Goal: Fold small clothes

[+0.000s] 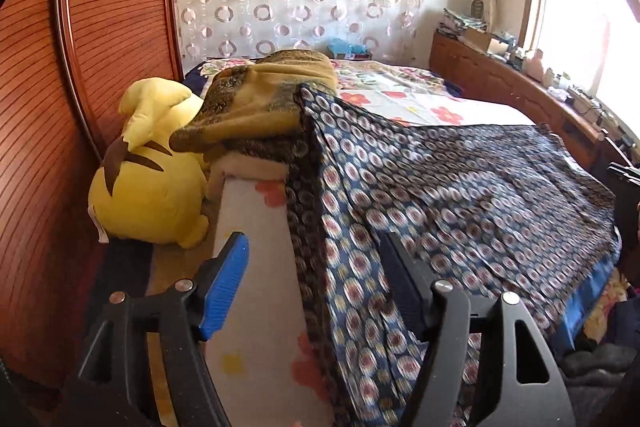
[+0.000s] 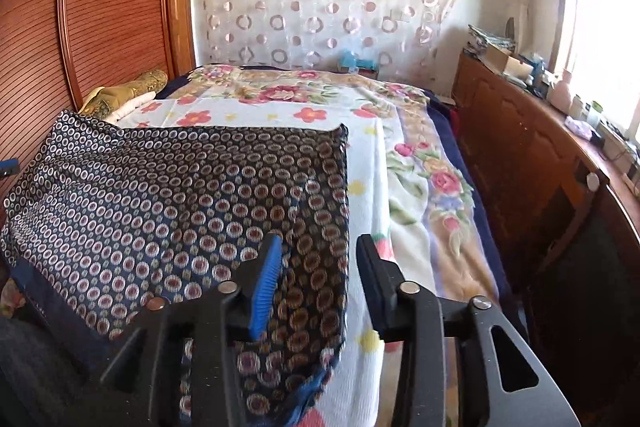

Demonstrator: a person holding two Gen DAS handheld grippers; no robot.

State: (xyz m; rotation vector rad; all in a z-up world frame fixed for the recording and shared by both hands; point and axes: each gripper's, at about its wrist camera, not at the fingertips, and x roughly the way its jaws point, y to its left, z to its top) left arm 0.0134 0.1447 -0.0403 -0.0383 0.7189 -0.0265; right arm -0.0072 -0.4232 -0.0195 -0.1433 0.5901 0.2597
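Note:
A dark blue cloth (image 1: 460, 195) printed with small rings lies spread flat over the near part of the bed. My left gripper (image 1: 316, 247) is open above the cloth's left edge, its blue pad over the bare sheet and its black pad over the cloth, neither pressing on it. In the right wrist view the same cloth (image 2: 180, 187) fills the left half. My right gripper (image 2: 320, 243) is open over the cloth's right edge, and its pads stand clear of the fabric.
The bed has a white flowered sheet (image 2: 400, 167). A yellow plush toy (image 1: 148, 187) and a gold-brown folded blanket (image 1: 260, 99) lie by the wooden headboard (image 1: 100, 27). A cluttered wooden cabinet (image 2: 520, 167) runs along the right side under the window.

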